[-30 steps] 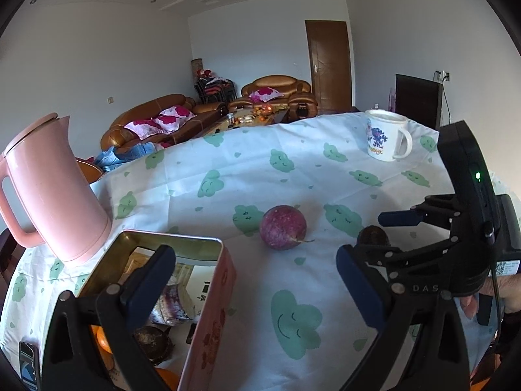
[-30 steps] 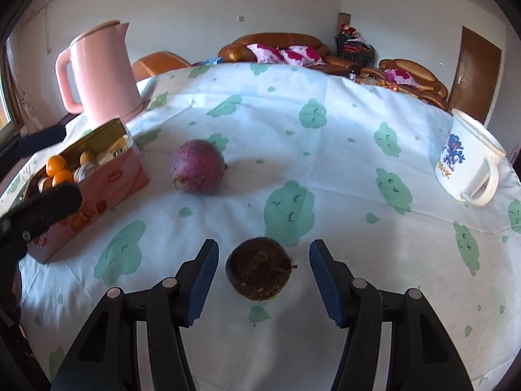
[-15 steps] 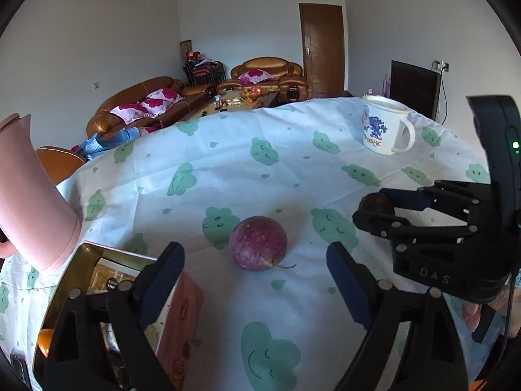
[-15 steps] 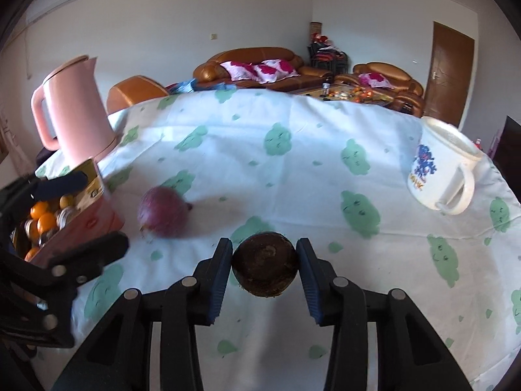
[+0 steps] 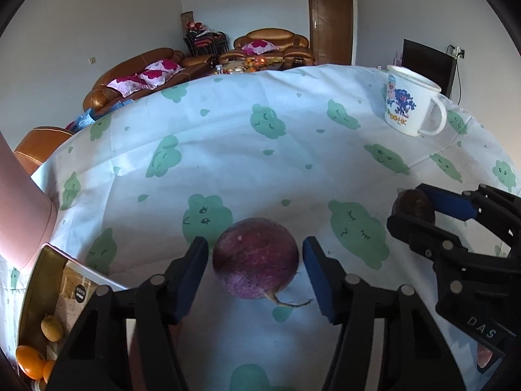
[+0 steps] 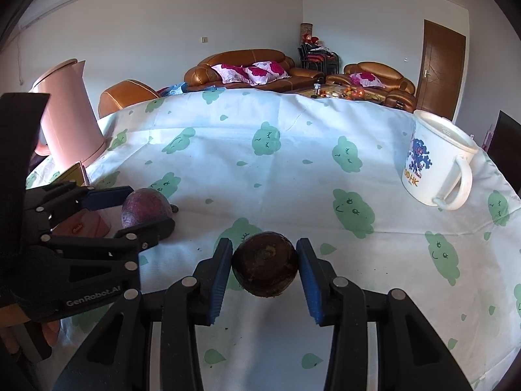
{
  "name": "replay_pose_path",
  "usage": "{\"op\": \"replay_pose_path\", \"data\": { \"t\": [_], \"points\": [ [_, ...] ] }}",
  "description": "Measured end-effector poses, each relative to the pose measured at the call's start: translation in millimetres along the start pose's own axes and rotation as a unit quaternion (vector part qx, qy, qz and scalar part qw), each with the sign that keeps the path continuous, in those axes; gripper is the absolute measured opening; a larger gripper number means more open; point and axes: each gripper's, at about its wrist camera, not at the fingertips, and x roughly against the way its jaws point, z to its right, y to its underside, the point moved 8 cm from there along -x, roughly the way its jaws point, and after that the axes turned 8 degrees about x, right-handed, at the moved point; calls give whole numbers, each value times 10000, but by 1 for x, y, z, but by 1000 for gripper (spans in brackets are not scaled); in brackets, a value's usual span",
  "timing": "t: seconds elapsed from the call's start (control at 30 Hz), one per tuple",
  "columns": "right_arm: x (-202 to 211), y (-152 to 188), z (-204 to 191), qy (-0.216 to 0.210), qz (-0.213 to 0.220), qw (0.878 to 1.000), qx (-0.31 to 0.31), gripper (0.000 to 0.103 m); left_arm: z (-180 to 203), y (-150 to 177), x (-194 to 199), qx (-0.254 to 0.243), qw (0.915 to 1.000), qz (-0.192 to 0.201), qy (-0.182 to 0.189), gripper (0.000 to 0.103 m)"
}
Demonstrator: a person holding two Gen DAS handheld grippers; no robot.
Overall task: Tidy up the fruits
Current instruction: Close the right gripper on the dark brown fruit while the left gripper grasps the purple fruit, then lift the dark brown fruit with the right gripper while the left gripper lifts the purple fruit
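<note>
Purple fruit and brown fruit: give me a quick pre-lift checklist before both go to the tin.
1. Right gripper shut on brown fruit: ok.
2. Purple fruit centred between left gripper fingers: ok.
3. Left pads pressing the purple fruit: not ok, gaps show, jaws closing.
4. Tin open: ok.
5. Room left inside tin: cannot tell.
6. Mug clear of both grippers: ok.

Bright daylight, soft shadows, sharp focus, fisheye-bent edges, dark corners.
</note>
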Motion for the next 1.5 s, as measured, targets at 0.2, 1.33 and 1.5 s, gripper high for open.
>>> {"op": "replay_pose_path", "data": {
  "t": [0.2, 1.33, 1.5],
  "points": [
    [-2, 1, 0, -90, -35, 9999, -33, 43, -2, 3, -1, -24, 9999, 92, -38, 55],
    [32, -10, -3, -315, 873, 9957, 3, 43, 8, 5, 53, 85, 9931, 1132, 287, 55],
    [38, -11, -4, -284, 1040, 9942, 31, 43, 8, 5, 59, 63, 9916, 1266, 240, 55]
  ]
}}
